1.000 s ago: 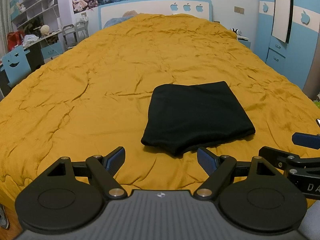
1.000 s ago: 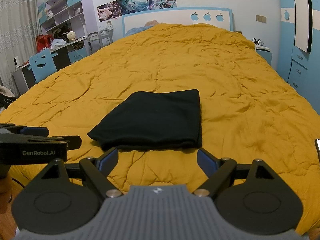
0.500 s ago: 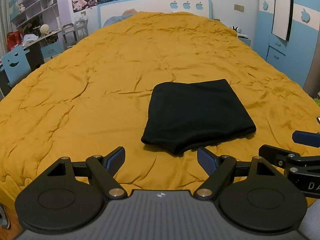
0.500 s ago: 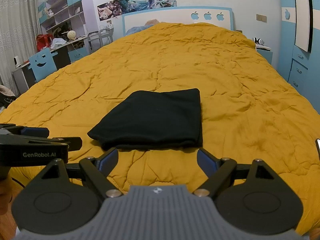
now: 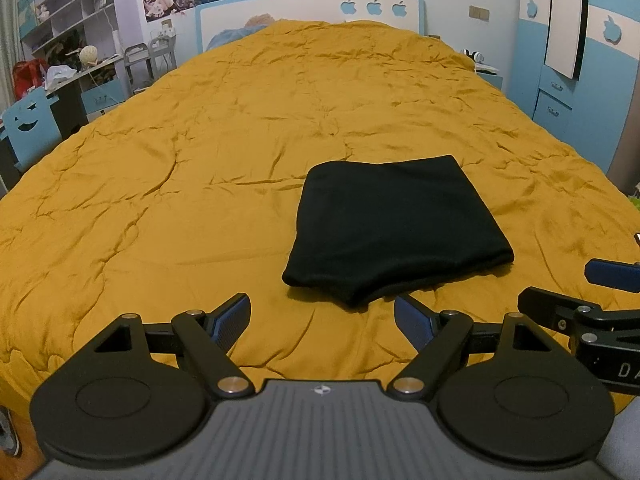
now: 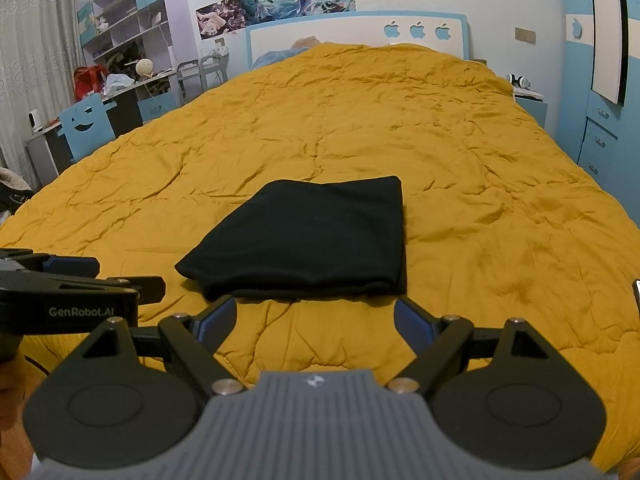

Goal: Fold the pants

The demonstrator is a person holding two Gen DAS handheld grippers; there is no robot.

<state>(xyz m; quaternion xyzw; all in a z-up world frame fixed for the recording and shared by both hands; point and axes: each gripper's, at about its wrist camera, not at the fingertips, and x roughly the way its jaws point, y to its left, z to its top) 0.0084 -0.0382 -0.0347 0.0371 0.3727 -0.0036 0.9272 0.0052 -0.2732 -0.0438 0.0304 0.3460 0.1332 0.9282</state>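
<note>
The black pants (image 5: 394, 228) lie folded into a compact square on the yellow bedspread (image 5: 200, 168); they also show in the right wrist view (image 6: 308, 240). My left gripper (image 5: 322, 316) is open and empty, held just short of the pants' near edge. My right gripper (image 6: 314, 318) is open and empty, also just short of the near edge. The right gripper shows at the right edge of the left wrist view (image 5: 580, 300). The left gripper shows at the left edge of the right wrist view (image 6: 80, 284).
The bed's headboard (image 5: 308, 12) stands at the far end. A desk with a blue chair (image 6: 86, 128) and shelves stand to the left. Blue wardrobe drawers (image 5: 556, 108) and a nightstand stand to the right.
Both grippers have held nearly still. The pants have not moved.
</note>
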